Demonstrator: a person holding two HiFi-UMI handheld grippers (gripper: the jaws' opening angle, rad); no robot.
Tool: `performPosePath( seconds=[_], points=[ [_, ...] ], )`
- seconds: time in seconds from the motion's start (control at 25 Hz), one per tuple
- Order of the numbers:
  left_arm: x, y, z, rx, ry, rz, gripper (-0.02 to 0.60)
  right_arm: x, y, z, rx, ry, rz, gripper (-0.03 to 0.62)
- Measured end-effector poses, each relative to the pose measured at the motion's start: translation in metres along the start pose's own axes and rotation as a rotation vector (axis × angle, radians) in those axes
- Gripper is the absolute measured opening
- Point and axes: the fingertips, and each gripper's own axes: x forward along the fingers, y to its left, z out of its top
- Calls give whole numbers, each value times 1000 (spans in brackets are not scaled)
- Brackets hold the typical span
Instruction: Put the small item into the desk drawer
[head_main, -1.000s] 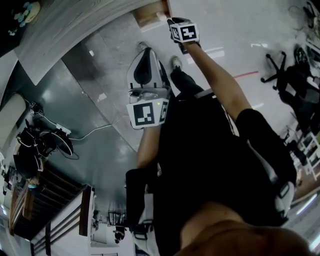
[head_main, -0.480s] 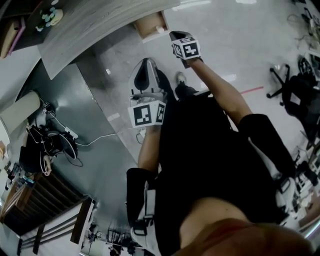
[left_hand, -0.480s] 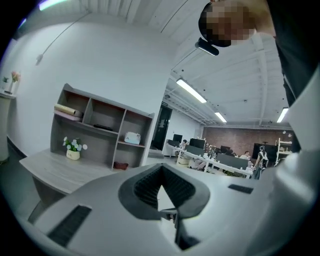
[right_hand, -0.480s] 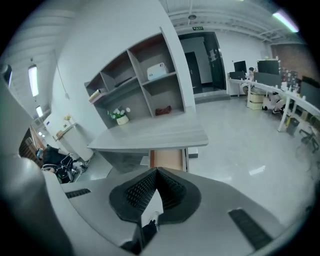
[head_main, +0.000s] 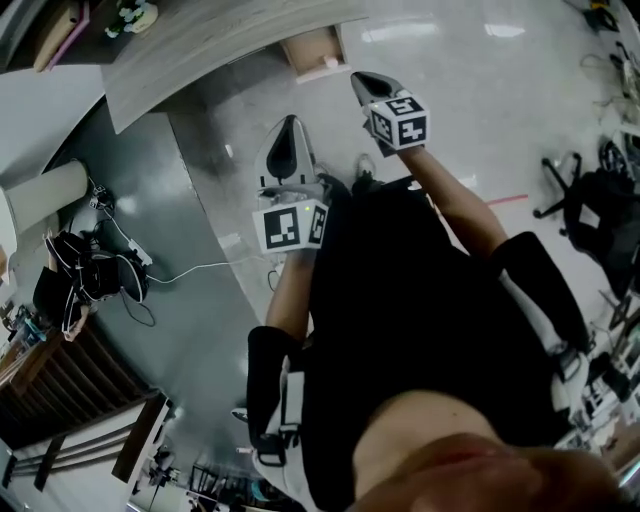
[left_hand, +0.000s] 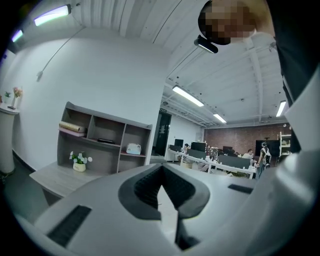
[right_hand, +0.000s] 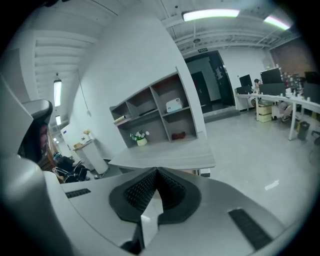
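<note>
1. It was an open-plan office: long benches (left_hand: 235, 162) carried rows of monitors (left_hand: 197, 146), with people seated there.
2. A black swivel chair (head_main: 585, 200) stood on the polished floor (right_hand: 250, 150).
3. A cubby shelf unit (right_hand: 155, 112) stood by the wall, and strip lights (left_hand: 187, 96) ran overhead.

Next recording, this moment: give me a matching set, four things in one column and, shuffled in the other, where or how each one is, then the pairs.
1. drawer
2. flower pot
3. white box
4. right gripper

A. in a compartment of the shelf unit
B. jaws together, nothing between them
C. pulled open at the edge of the desk
D. standing on the desk in front of the shelf unit

Pairs: 1-C, 2-D, 3-A, 4-B
</note>
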Motion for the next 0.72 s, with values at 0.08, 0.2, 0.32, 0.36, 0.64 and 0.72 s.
performPosePath(
  seconds=[0.08,0.2,0.32,0.36,0.64,0.72],
  points=[
    [-8,5,3,-1,-1,-1,-2,-18,11,8,-7,-39,3,0],
    [-21,19,8,-10,0,1,-2,-42,36,24,-42,-102,14,0],
    [-36,32,11,-15,-2,-1,-2,-66,62,37,-87,-167,17,0],
    [-42,35,11,-17,0,-3,-3,-74,70,40,-98,-186,16,0],
    [-72,45,17,-17,-20,-9,-2,-122,116,49,-97,-259,25,0],
    [-77,49,18,-4,-33,-2,-2,-131,126,45,-103,-262,28,0]
  ],
)
